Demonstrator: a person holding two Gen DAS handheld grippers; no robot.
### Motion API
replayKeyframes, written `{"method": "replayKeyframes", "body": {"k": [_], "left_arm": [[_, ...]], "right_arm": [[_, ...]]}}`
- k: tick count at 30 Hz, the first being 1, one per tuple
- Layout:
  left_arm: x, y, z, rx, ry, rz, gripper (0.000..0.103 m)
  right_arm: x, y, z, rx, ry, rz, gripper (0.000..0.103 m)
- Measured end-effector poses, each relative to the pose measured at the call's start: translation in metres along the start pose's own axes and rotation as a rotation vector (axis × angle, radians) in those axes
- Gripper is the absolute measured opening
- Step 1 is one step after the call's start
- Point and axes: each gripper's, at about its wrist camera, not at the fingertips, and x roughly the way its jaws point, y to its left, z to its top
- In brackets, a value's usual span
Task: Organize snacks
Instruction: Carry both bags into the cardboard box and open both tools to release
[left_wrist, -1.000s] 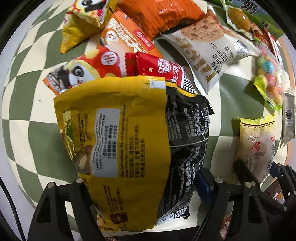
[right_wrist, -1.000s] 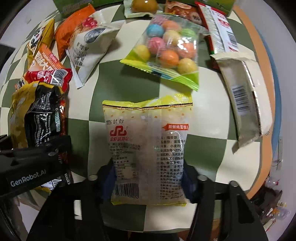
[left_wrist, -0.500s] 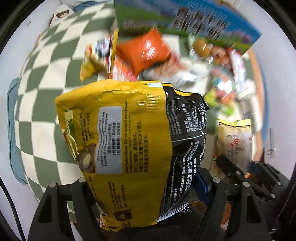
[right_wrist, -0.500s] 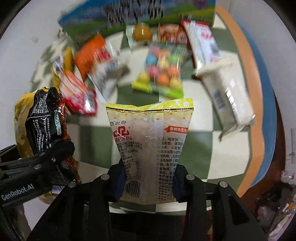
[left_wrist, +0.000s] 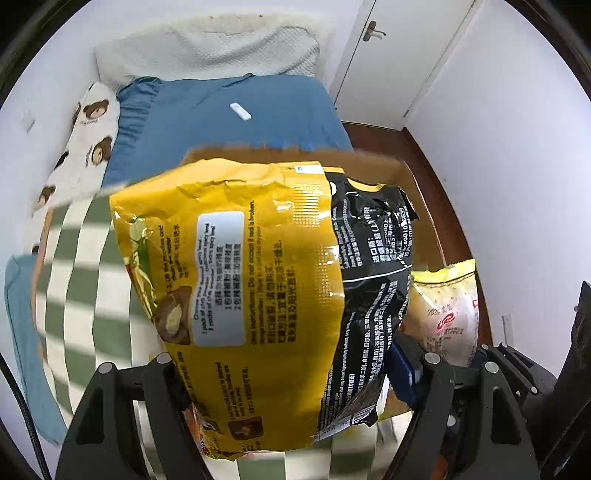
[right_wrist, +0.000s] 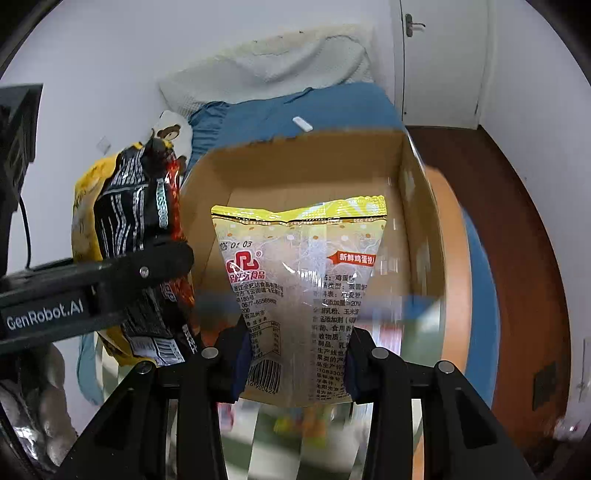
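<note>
A: What has changed?

B: Both packets have left the checked table. The left claw (left_wrist: 291, 373) is clamped on a yellow and black packet (left_wrist: 258, 295); the right claw (right_wrist: 295, 358), having just squeezed shut, pinches a pale yellow packet (right_wrist: 299, 277).

A: Where are they now?

B: In the air, before an open cardboard box (right_wrist: 314, 170) at the table's far edge. I'd say dropping them in comes next.

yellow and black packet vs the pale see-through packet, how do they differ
The yellow and black packet is opaque foil and the bulkier one; the pale see-through packet is clear film with a yellow top seal and slimmer. The first sits in the left tool, the second in the right tool. Both are clamped near their lower ends.
</note>
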Motion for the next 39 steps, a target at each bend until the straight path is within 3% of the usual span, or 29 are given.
{"method": "replayKeyframes", "body": {"k": [2,7,13,19,21,22,23,24,25,31,39], "left_arm": [[0.03,0.007,0.038,-0.02,0.04,0.008,0.077],[0.101,0.012,0.088,-0.041,0.163,0.031,0.077],[0.164,0.003,0.108,-0.052,0.278,0.035,0.077],[0.197,0.009,0.121,-0.063,0.348,0.033,0.077],[0.2,0.007,0.12,-0.079,0.365,0.023,0.078],[0.199,0.008,0.121,-0.083,0.361,0.027,0.078],[0.197,0.007,0.121,-0.079,0.35,0.026,0.081],[0.195,0.006,0.121,-0.076,0.346,0.03,0.092],[0.191,0.006,0.12,-0.077,0.343,0.031,0.096],[0.175,0.012,0.115,-0.097,0.321,0.035,0.097],[0.132,0.017,0.092,-0.097,0.232,0.077,0.097]], "right_arm": [[0.025,-0.009,0.034,0.003,0.02,-0.009,0.042],[0.086,-0.026,0.09,-0.032,0.077,-0.069,0.042],[0.162,-0.038,0.12,-0.024,0.176,-0.078,0.042],[0.198,-0.043,0.136,-0.018,0.238,-0.069,0.043],[0.205,-0.043,0.135,-0.001,0.273,-0.035,0.045],[0.217,-0.046,0.139,0.009,0.285,-0.027,0.055],[0.222,-0.048,0.138,0.017,0.294,-0.023,0.074],[0.225,-0.049,0.14,0.023,0.305,-0.024,0.083],[0.226,-0.051,0.138,0.025,0.31,-0.022,0.09],[0.22,-0.045,0.13,0.02,0.293,-0.057,0.091],[0.163,-0.042,0.104,0.018,0.253,-0.099,0.092]]}}
